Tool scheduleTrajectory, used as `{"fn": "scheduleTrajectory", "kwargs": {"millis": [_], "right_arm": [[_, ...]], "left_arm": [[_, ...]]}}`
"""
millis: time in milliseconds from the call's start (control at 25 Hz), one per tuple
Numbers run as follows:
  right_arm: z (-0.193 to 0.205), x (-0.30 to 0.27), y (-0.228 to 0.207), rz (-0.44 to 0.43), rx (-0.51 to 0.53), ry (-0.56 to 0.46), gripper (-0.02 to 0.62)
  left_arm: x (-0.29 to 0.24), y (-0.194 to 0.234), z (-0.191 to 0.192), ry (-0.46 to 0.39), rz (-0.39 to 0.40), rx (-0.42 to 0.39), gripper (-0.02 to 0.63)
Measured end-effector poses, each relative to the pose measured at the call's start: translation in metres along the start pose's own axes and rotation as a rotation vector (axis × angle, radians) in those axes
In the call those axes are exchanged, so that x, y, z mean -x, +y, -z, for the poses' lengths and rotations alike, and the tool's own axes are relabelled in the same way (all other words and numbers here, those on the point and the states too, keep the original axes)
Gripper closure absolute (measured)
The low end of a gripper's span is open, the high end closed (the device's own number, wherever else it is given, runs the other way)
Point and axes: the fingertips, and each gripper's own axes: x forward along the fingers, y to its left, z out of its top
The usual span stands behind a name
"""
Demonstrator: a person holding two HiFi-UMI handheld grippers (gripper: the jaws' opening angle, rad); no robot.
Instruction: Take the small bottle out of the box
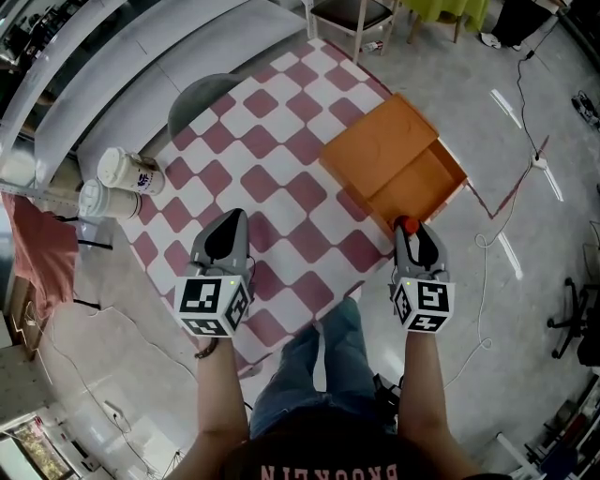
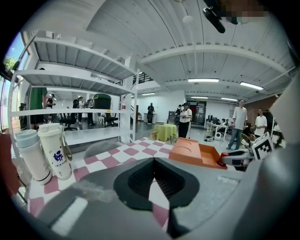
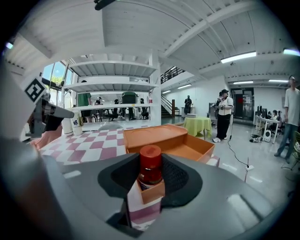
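The small bottle (image 3: 150, 166) stands between the jaws of the right gripper (image 1: 410, 234), at the near corner of the box (image 1: 394, 159). The box lies on the table (image 1: 281, 178), straight ahead of that gripper and ahead and to the right of the left gripper (image 1: 228, 225). One cup (image 1: 129, 172) and a second cup (image 1: 103, 200) stand side by side near the table's edge, ahead and to the left of the left gripper and well apart from the box, while a chair (image 1: 352, 19) stands beyond the table's far end, past the box.
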Motion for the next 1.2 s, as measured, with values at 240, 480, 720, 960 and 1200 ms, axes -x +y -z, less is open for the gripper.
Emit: {"fn": "scheduleTrajectory", "kwargs": {"millis": [240, 480, 720, 960, 1200], "right_arm": [[-0.007, 0.001, 0.002, 0.004, 0.011, -0.005, 0.459], [-0.038, 0.01, 0.0, 0.0, 0.008, -0.042, 0.459], [-0.074, 0.023, 0.0, 0.001, 0.026, -0.079, 0.459], [-0.115, 0.036, -0.001, 0.007, 0.049, -0.112, 0.459], [-0.153, 0.05, 0.009, -0.004, 0.09, -0.151, 0.459]], "left_arm": [[0.003, -0.001, -0.008, -0.015, 0.001, -0.009, 0.606], [0.012, 0.002, -0.034, -0.067, -0.007, -0.015, 0.606], [0.023, 0.0, -0.065, -0.13, 0.001, -0.03, 0.606], [0.033, -0.002, -0.104, -0.208, 0.012, -0.053, 0.606], [0.048, -0.003, -0.131, -0.28, 0.025, -0.064, 0.606]]}}
